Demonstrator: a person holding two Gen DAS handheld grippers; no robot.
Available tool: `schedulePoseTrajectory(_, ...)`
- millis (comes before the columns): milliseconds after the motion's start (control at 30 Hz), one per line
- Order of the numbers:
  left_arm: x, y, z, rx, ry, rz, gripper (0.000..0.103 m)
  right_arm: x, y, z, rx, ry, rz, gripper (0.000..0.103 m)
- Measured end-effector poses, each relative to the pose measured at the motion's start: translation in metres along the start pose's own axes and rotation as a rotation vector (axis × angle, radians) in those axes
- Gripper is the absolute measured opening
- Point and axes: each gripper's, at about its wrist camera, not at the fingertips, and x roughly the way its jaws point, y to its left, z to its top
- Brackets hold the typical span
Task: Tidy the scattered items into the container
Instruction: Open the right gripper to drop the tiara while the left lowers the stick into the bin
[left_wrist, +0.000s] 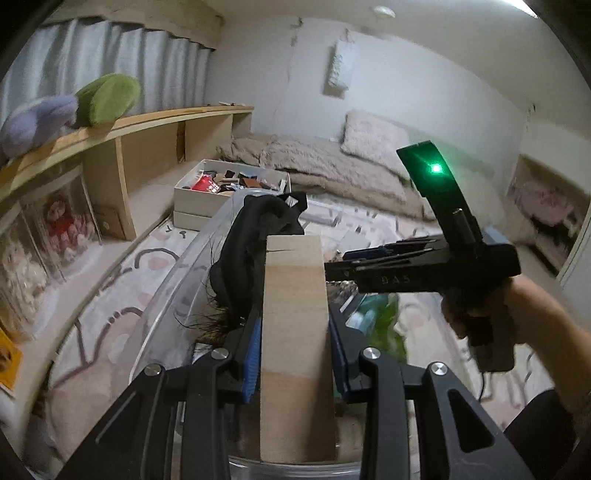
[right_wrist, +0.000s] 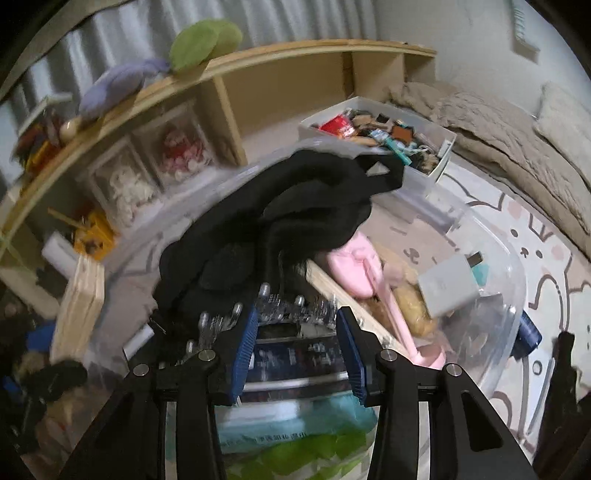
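Observation:
My left gripper (left_wrist: 293, 328) is shut on a pale wooden block (left_wrist: 295, 332), held upright over the clear plastic container (left_wrist: 166, 291). A black cloth (left_wrist: 255, 254) hangs over the container's rim just beyond the block. My right gripper (right_wrist: 297, 336) is over the container (right_wrist: 513, 295) with its blue pads (right_wrist: 245, 350) apart around a clear spiked comb-like piece (right_wrist: 288, 310); whether they touch it is unclear. The black cloth (right_wrist: 273, 229) lies piled in front. Inside are a pink item (right_wrist: 354, 273), a white box (right_wrist: 448, 288), a wooden piece (right_wrist: 347, 299) and green packaging (right_wrist: 295, 454).
A white box (left_wrist: 207, 195) full of small items stands on the patterned rug (left_wrist: 110, 291) beyond the container. A wooden shelf (left_wrist: 147, 147) with plush toys runs along the left. Beige bedding (left_wrist: 332, 166) lies at the back. Another wooden block (right_wrist: 79, 306) shows left in the right wrist view.

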Motion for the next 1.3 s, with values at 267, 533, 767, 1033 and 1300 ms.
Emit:
schedulePoseTrajectory(267, 0.006, -0.006, 0.006, 0.252, 0.075, -0.044, 0.033, -0.058, -0.016, -0.002, -0.006, -0.178, 0.002, 0.095)
schedulePoseTrajectory(533, 0.011, -0.02, -0.001, 0.479, 0.231, -0.188, 0.032, -0.084, -0.043, -0.004, 0.098, -0.223, 0.01, 0.095)
schedulePoseTrajectory(767, 0.015, -0.045, -0.006, 0.655, 0.347, -0.274, 0.032, -0.089, -0.052, -0.013, 0.115, -0.21, 0.008, 0.095)
schedulePoseTrajectory(1033, 0.04, -0.067, 0.004, 0.551, 0.45, -0.294, 0.032, -0.096, -0.06, -0.019, 0.133, -0.21, 0.003, 0.095)
schedulePoseTrajectory(1300, 0.072, -0.081, 0.016, 0.224, 0.539, -0.258, 0.032, -0.109, -0.07, -0.023, 0.176, -0.241, 0.013, 0.095)
